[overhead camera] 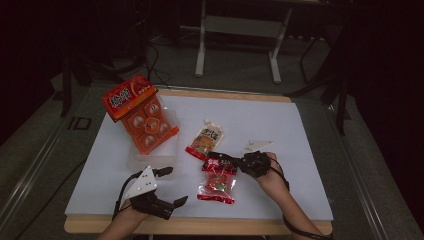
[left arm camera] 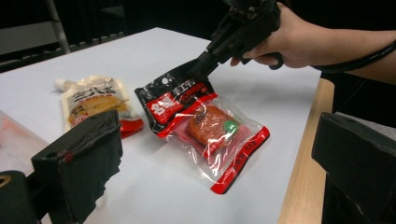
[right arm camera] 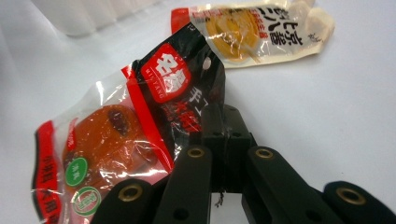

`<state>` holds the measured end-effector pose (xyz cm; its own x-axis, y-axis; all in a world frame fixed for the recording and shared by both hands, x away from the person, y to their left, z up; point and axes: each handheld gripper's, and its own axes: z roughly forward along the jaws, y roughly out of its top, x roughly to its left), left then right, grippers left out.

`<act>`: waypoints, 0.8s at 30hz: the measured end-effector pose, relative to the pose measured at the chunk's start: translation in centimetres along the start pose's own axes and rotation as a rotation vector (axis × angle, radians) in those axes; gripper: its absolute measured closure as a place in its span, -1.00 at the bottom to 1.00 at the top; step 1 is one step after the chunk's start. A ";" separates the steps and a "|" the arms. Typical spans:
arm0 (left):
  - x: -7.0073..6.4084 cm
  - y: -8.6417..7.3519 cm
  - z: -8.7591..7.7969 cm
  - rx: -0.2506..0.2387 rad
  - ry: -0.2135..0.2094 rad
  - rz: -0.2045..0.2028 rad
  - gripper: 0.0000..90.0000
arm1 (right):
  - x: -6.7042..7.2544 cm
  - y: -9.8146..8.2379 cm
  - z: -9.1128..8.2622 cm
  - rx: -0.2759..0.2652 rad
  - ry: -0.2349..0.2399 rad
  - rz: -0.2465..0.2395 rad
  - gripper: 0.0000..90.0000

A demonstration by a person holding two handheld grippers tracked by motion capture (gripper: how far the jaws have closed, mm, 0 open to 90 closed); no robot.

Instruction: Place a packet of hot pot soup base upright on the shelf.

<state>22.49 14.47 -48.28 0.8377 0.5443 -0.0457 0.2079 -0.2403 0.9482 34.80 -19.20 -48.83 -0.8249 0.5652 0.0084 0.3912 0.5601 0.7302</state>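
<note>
A snack packet (overhead camera: 218, 183) with a black and red top and a clear window lies near the front middle of the white sheet (overhead camera: 260, 125). My right gripper (overhead camera: 214, 157) comes in from the right and is shut on the packet's black top edge (right arm camera: 205, 100). In the left gripper view that top end (left arm camera: 180, 84) looks slightly raised, while the lower end (left arm camera: 233, 163) rests on the sheet. My left gripper (overhead camera: 177, 185) hovers at the front left, just left of the packet. Its jaws are wide apart with nothing between them.
An orange box (overhead camera: 134, 106) leans in a clear plastic tub (overhead camera: 137, 159) at the left. A cream spouted pouch (overhead camera: 206, 137) lies just beyond the packet. The table's wooden front edge (overhead camera: 225, 226) runs below both hands. A metal frame (overhead camera: 240, 30) stands on the floor behind.
</note>
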 end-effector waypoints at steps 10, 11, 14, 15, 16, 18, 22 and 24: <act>-0.1 -0.1 0.2 0.023 -0.005 -0.005 -0.94 | 1.3 0.4 -2.0 -0.059 0.002 -0.036 1.00; 0.0 0.0 0.1 0.020 -0.003 -0.006 -0.94 | 1.4 0.4 -2.2 -0.065 -0.001 -0.043 1.00; 0.1 0.1 0.0 0.021 -0.003 -0.013 -0.94 | 1.9 0.7 -2.9 -0.089 0.003 -0.056 1.00; 0.1 0.1 0.0 0.019 0.000 -0.013 -0.94 | 2.1 0.7 -3.1 -0.096 0.008 -0.060 1.00; 0.1 0.1 0.0 0.016 0.001 -0.012 -0.94 | 2.3 0.7 -3.3 -0.103 0.008 -0.064 1.00; 0.0 0.2 0.0 0.013 0.003 -0.009 -0.94 | 2.6 0.8 -3.6 -0.118 0.009 -0.076 1.00; -0.1 0.3 0.1 0.017 0.000 -0.006 -0.94 | 3.3 0.9 -4.4 -0.136 0.017 -0.098 1.00; -0.1 0.3 0.2 0.022 -0.006 -0.010 -0.94 | 3.8 1.0 -4.8 -0.146 0.013 -0.118 1.00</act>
<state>22.60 14.19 -48.05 0.8387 0.5415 -0.0573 0.2272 -0.2524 0.9406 30.13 -19.40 -44.79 -0.8672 0.4923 -0.0744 0.2291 0.5272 0.8183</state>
